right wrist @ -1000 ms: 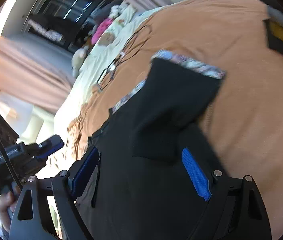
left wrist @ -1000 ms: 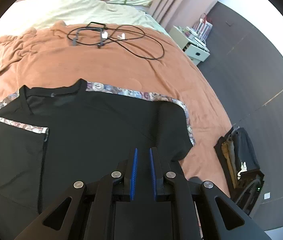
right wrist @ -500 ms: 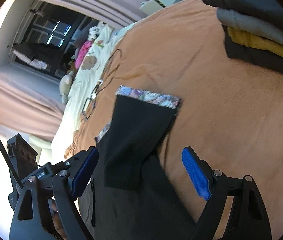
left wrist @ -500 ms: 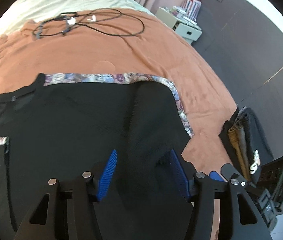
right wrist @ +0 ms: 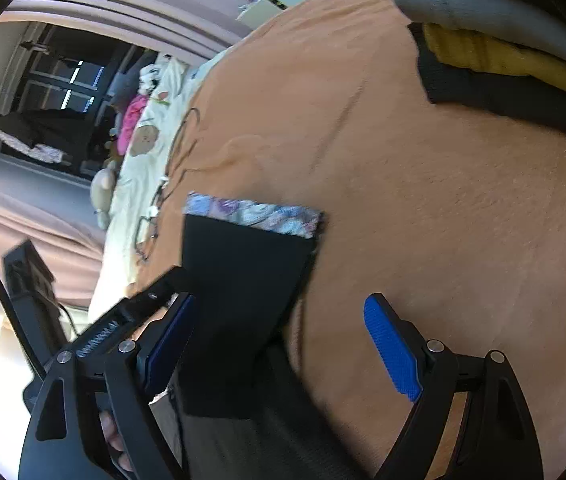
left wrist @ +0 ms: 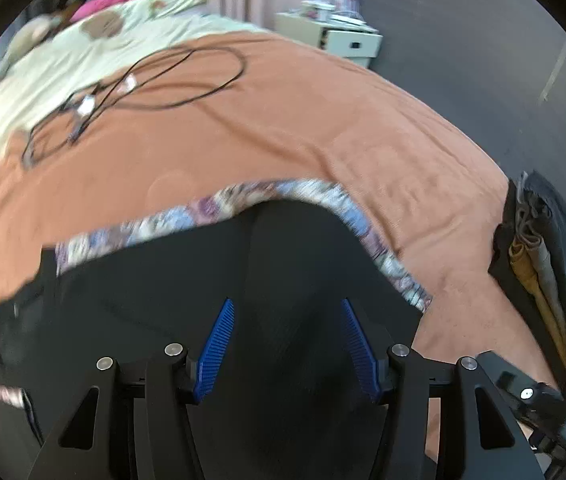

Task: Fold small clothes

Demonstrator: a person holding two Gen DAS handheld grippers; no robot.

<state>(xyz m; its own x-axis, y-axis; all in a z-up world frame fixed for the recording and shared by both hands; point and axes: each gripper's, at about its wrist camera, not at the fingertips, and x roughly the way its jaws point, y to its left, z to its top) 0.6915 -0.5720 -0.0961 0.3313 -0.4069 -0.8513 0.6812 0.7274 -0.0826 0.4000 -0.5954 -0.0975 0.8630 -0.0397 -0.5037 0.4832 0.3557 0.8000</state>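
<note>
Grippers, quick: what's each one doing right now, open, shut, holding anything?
Left gripper: open, jaws apart over the black shirt, not pinching it.
Right gripper: open wide above the shirt's folded sleeve and the orange blanket, holding nothing.

bare orange blanket beyond and right of the black shirt: open passage there. black cable loop sprawls across the far part, a snag risk. stack of folded clothes blocks the right edge; in the right wrist view it sits at top right. white nightstand stands past the far corner, off the bed.
</note>
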